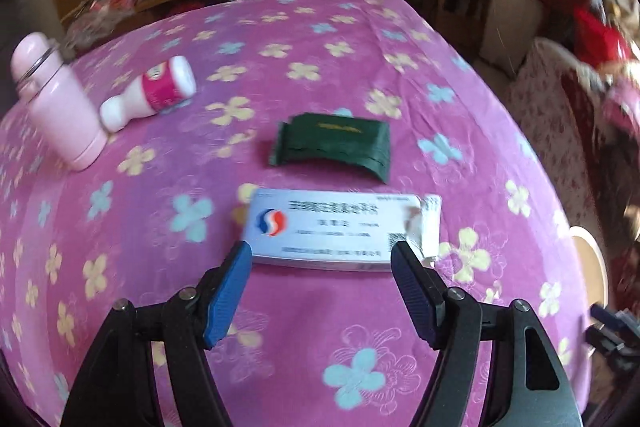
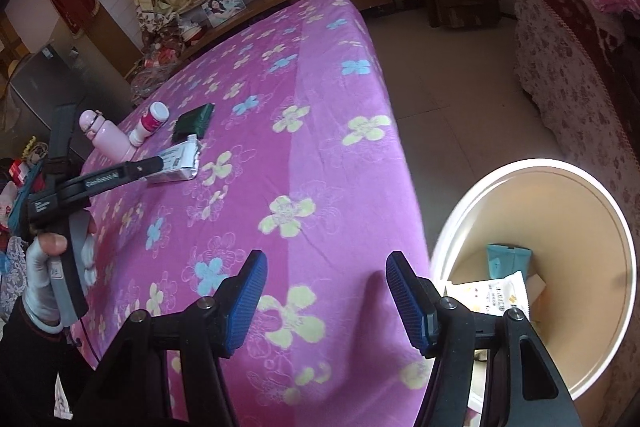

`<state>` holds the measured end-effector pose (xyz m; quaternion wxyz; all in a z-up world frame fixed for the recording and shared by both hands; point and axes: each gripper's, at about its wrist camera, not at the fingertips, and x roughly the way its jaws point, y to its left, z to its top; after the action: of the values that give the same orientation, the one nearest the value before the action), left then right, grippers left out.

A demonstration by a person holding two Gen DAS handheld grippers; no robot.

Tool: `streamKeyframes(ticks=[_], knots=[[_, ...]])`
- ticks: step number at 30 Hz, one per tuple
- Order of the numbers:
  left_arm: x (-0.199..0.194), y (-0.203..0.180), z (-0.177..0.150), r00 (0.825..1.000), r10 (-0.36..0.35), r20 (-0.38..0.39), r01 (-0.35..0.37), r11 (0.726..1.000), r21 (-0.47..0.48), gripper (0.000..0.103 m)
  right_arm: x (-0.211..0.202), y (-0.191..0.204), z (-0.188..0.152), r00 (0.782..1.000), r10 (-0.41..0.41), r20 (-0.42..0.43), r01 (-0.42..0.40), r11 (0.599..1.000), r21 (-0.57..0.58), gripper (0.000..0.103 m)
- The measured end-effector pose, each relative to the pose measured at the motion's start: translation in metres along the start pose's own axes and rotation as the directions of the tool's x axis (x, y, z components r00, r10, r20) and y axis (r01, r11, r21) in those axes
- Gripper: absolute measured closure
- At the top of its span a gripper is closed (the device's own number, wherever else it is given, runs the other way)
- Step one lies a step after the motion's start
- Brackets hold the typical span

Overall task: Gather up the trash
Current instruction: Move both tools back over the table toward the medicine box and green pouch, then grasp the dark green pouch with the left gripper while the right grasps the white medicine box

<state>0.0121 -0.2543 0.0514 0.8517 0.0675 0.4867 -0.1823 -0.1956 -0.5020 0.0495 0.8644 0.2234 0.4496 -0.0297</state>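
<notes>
Left hand-held gripper (image 1: pixel 322 255) wide open at medicine box (image 1: pixel 340 227); right hand-held gripper (image 2: pixel 326 267) open, empty

Your white medicine box (image 1: pixel 340 231) lies flat on the purple cloth, nearest you, one end flap torn open. Just beyond it sits the dark green packet (image 1: pixel 334 147). Far left, the small pink-and-white bottle (image 1: pixel 150 93) lies on its side.

Four items on my bench, three in the bin

I count one white medicine box (image 1: pixel 340 231), one dark green packet (image 1: pixel 334 147), one pink flask (image 1: pixel 56 103), one small white-and-pink bottle (image 1: pixel 150 93); the one bin (image 2: pixel 600 195) holds one teal packet (image 2: pixel 508 259), one white wrapper (image 2: pixel 492 297), one tan piece (image 2: pixel 536 285).
</notes>
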Motion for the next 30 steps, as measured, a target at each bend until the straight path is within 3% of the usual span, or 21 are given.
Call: streamKeyframes(ticks=[4, 7, 11, 14, 19, 22, 25, 28, 30], knots=[[-0.003, 0.003, 0.014, 0.998, 0.039, 0.039, -0.039, 0.999, -0.007, 0.030, 0.003, 0.009, -0.005, 1.000, 0.022, -0.012, -0.022, 1.000, -0.013, 0.037], [0.012, 0.010, 0.030, 0.989, 0.136, 0.059, -0.136, 0.991, -0.005, 0.030, -0.001, 0.011, -0.010, 1.000, 0.018, -0.015, -0.018, 0.999, -0.026, 0.037], [0.034, 0.037, 0.042, 0.974, 0.224, 0.033, -0.221, 0.972, -0.076, 0.030, -0.011, 0.002, -0.013, 1.000, 0.012, -0.006, -0.012, 1.000, -0.007, 0.036], [0.047, 0.052, 0.043, 0.969, 0.248, 0.008, -0.246, 0.964, -0.100, 0.030, -0.017, 0.000, -0.012, 1.000, 0.005, 0.000, -0.005, 1.000, -0.005, 0.034], [0.050, 0.039, 0.018, 0.990, 0.137, -0.042, -0.137, 0.990, -0.014, 0.030, -0.017, 0.008, -0.007, 1.000, 0.020, 0.007, -0.020, 1.000, -0.009, 0.034], [0.033, 0.020, -0.010, 0.997, 0.030, -0.069, -0.029, 0.999, 0.029, 0.030, -0.016, 0.014, -0.006, 1.000, 0.026, 0.010, -0.026, 1.000, -0.016, 0.034], [0.013, -0.007, -0.039, 0.993, -0.082, -0.090, 0.090, 0.992, 0.093, 0.030, -0.013, 0.016, -0.005, 1.000, 0.022, 0.008, -0.022, 1.000, -0.015, 0.034], [0.000, -0.022, -0.057, 0.985, -0.144, -0.094, 0.155, 0.979, 0.131, 0.030, -0.008, 0.019, -0.004, 0.999, 0.038, 0.006, -0.038, 0.999, 0.006, 0.034], [-0.007, -0.020, -0.060, 0.985, -0.152, -0.085, 0.162, 0.978, 0.128, 0.030, -0.003, 0.028, -0.005, 0.998, 0.056, -0.004, -0.056, 0.998, 0.008, 0.034]])
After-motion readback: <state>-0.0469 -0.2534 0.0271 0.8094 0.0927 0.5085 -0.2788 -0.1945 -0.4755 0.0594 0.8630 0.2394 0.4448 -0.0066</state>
